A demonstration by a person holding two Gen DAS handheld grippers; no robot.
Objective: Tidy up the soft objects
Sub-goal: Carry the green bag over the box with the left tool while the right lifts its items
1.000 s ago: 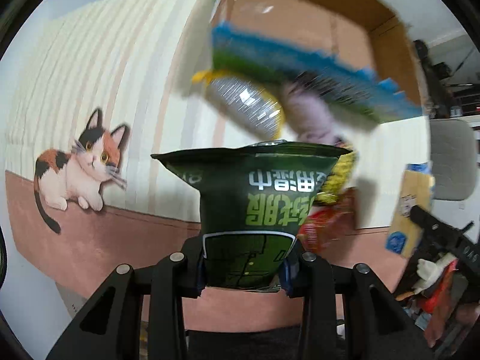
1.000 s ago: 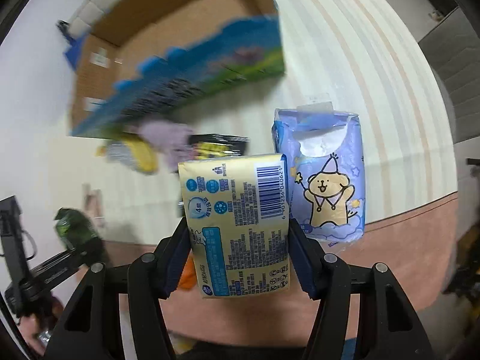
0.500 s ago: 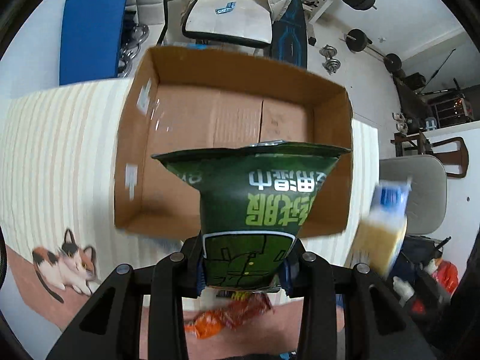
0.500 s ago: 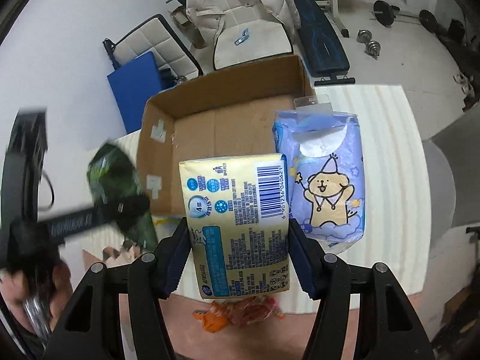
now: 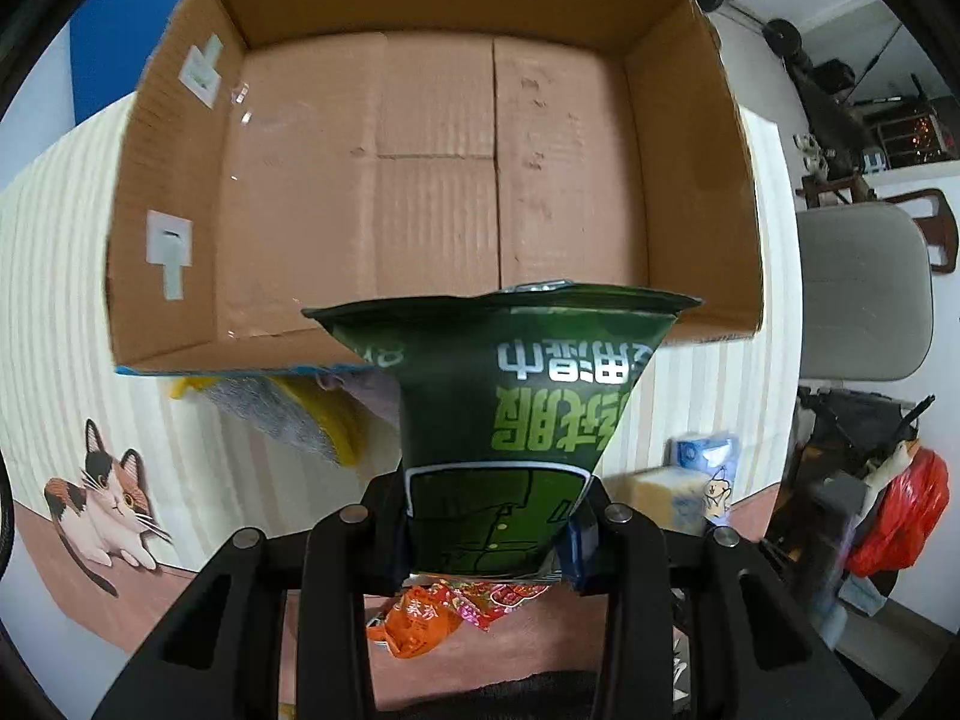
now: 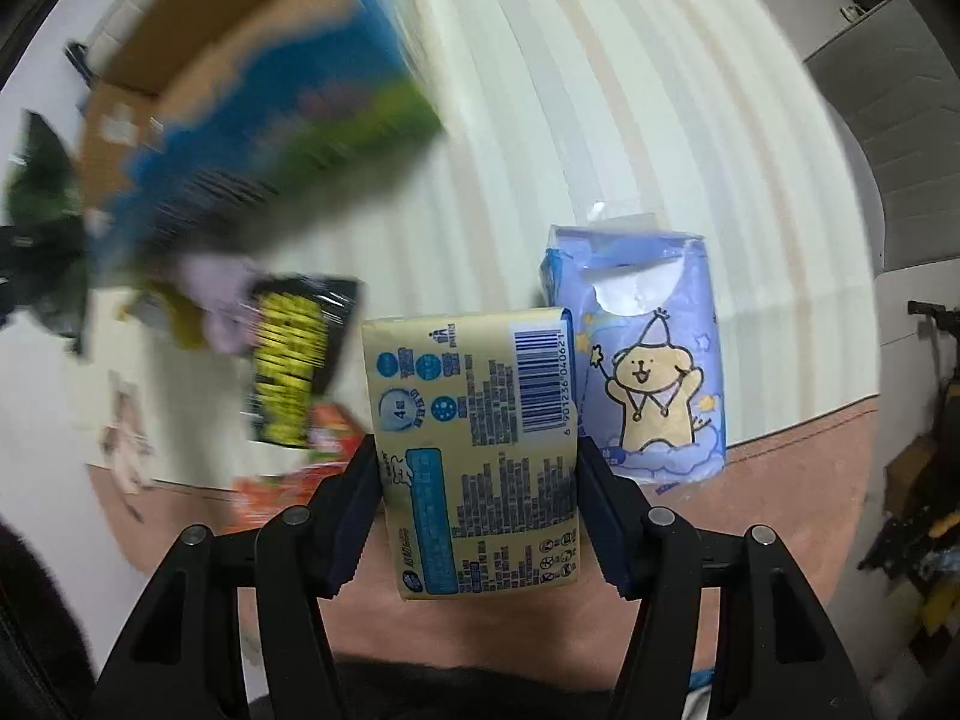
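While the left claw (image 5: 489, 531) squeezes a green bag (image 5: 516, 414) above the box (image 5: 432, 180), the right claw (image 6: 480, 510) squeezes a yellow pack (image 6: 480, 450) and a blue pack (image 6: 654, 360) side by side over the striped table (image 6: 630, 120). A black bag (image 6: 294, 360) and an orange bag (image 5: 432, 615) lie on the table.

R gripper (image 6: 477, 498) jaws clamp yellow tissue pack (image 6: 480, 450); blue tissue pack (image 6: 648, 360) beside.
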